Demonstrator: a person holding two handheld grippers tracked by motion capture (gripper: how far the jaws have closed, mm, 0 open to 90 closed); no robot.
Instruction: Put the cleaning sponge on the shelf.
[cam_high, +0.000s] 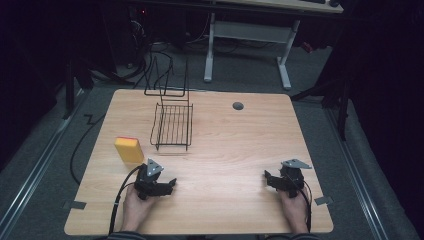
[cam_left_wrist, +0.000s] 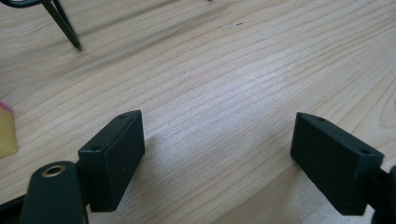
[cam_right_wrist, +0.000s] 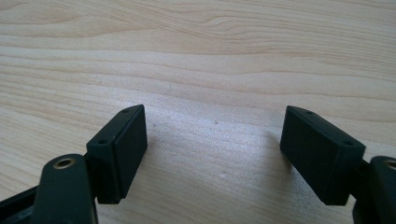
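Resting on the table (cam_high: 225, 150), both grippers gaping empty, sponge (cam_left_wrist: 5, 133) cropped, probably rack leg (cam_left_wrist: 63, 24) cut off.

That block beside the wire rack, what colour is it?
The block is yellow with a thin red edge on top, clearest in the high view.

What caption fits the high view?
Two open grippers, left and right, rest on wooden table near sponge and wire rack.

High view looks down and forward over your whole table (cam_high: 225, 145), each gripper view sits low and close, facing along its jaws, sharing the bare wood.
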